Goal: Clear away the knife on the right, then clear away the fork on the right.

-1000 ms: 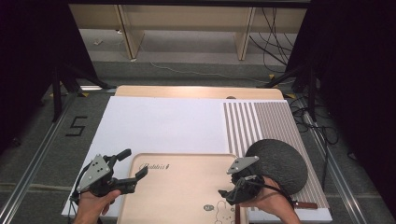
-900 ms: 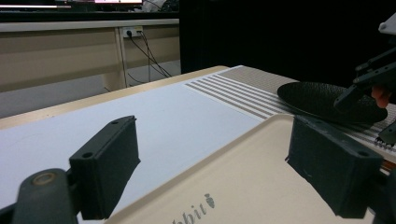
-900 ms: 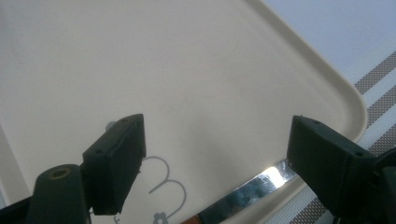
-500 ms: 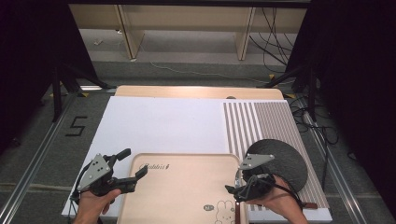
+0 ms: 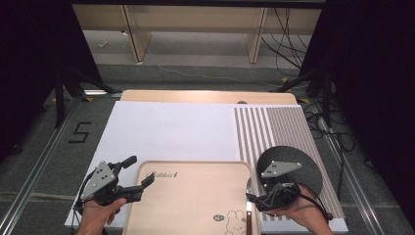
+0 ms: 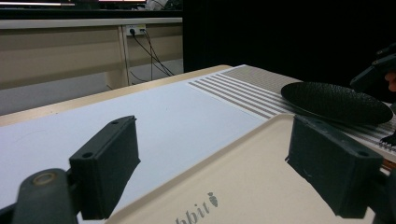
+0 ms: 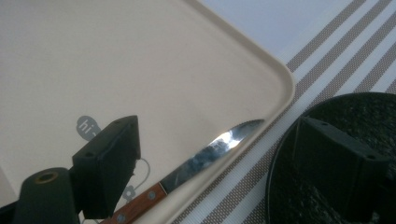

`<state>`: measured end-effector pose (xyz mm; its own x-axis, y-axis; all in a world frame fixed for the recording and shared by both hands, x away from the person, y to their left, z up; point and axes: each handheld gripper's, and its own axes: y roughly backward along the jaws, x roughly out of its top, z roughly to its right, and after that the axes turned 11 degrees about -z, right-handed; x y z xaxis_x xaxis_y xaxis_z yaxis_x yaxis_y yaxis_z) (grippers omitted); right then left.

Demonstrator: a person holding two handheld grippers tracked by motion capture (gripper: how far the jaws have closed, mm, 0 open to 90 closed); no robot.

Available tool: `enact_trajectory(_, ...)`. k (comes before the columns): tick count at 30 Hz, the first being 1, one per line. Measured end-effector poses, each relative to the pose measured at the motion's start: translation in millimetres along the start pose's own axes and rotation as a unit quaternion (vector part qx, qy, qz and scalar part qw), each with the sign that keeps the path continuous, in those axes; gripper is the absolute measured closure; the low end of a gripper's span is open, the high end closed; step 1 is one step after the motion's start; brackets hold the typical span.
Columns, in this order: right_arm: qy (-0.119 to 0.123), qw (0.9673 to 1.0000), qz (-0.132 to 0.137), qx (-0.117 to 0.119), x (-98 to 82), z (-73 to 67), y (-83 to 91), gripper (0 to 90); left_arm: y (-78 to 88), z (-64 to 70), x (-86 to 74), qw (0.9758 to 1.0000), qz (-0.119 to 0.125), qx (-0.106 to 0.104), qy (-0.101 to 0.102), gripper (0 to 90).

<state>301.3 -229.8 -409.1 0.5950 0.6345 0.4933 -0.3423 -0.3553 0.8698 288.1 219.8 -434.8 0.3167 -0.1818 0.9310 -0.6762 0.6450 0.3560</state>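
Note:
A beige tray [image 5: 191, 196] with a rabbit print lies at the near edge of the table. A knife [image 7: 219, 144] with a wooden handle and steel blade rests inside the tray along its right rim [image 5: 251, 218]. My right gripper [image 5: 250, 197] hovers over that rim, open; its jaws have just been opening, and the knife lies below the gap [image 7: 224, 158], unpressed. A black plate [image 5: 289, 169] sits on the striped mat just right of the tray [image 7: 116, 60]. My left gripper [image 5: 139, 171] stands open at the tray's far left corner [image 6: 261, 172], nothing gripped [image 6: 219, 154].
A white mat [image 5: 166, 132] covers the table's left and middle, and a striped placemat [image 5: 279, 127] covers the right. Beyond the table's far wooden edge [image 5: 205, 95] are the floor, cables and shelving legs. In the left gripper view the plate [image 6: 336, 100] lies to the right.
My right gripper has drawn back to the right, off the tray's inside to its right rim. The left gripper, tray and plate have stayed put.

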Motion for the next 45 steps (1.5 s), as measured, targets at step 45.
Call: enact_trajectory(45, -0.036, 0.9963, -0.07, -0.037, -55.6, 29.2, 41.8, 16.5, 2.1, 0.5, 0.0, 1.0, 0.003, -0.002, -0.003, 15.7)
